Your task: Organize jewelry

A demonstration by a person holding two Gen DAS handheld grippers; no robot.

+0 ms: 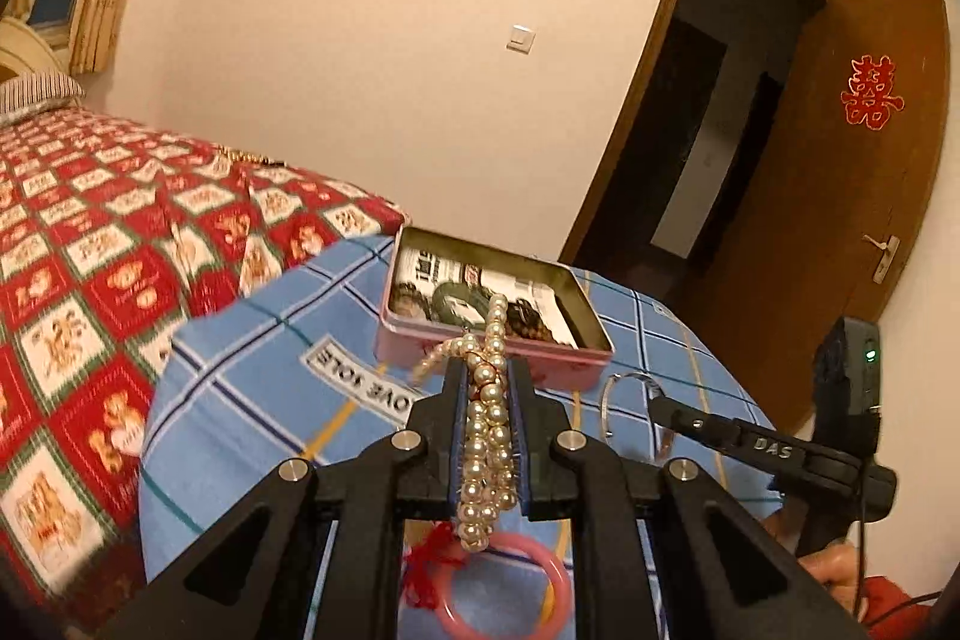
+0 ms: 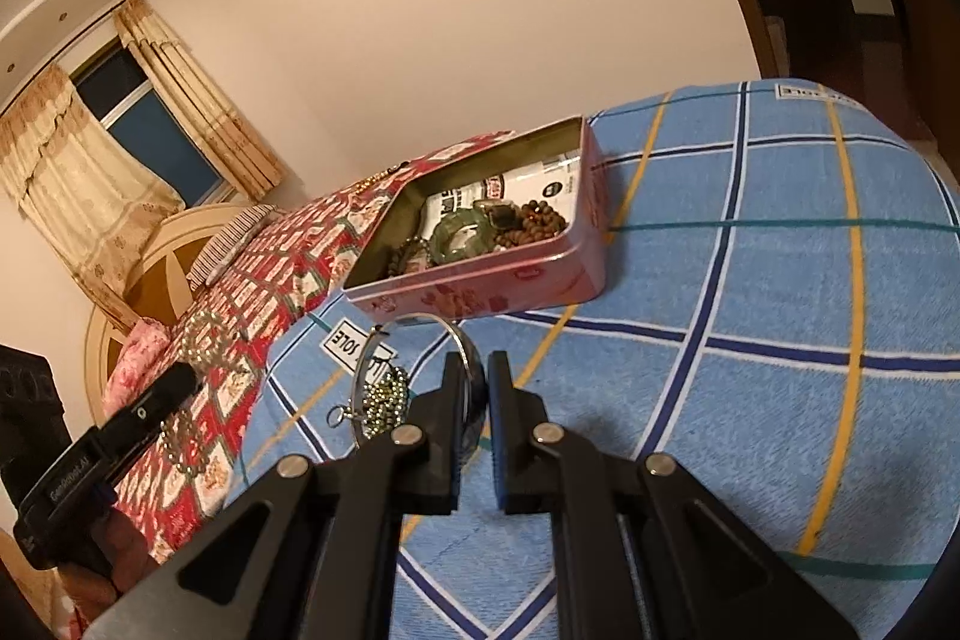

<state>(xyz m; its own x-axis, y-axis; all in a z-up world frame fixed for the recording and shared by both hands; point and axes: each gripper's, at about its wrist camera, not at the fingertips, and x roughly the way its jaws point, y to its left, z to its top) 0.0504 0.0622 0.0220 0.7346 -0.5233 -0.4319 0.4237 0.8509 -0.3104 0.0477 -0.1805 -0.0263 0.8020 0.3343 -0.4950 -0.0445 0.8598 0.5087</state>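
Note:
A pink tin box (image 1: 420, 346) stands open on the blue checked cloth (image 1: 252, 370). It holds a green bangle (image 2: 459, 235) and brown beads (image 2: 537, 223). My left gripper (image 1: 486, 370) is shut on a pearl necklace (image 1: 487, 436), held above the cloth just in front of the tin. Its strands hang down over a pink bangle (image 1: 561, 580) with a red tassel (image 1: 427, 559). My right gripper (image 2: 474, 370) is shut on a silver bangle (image 2: 465, 340), lifted near the tin's front wall (image 2: 480, 289). A bead chain (image 2: 384, 400) hangs by it.
A red patterned bedspread (image 1: 90, 250) covers the bed to the left, with a striped pillow (image 2: 231, 235) at the headboard. Small gold items (image 1: 252, 156) lie at its far edge. An open wooden door (image 1: 840, 196) is to the right, and a curtained window (image 2: 150, 124) lies beyond the bed.

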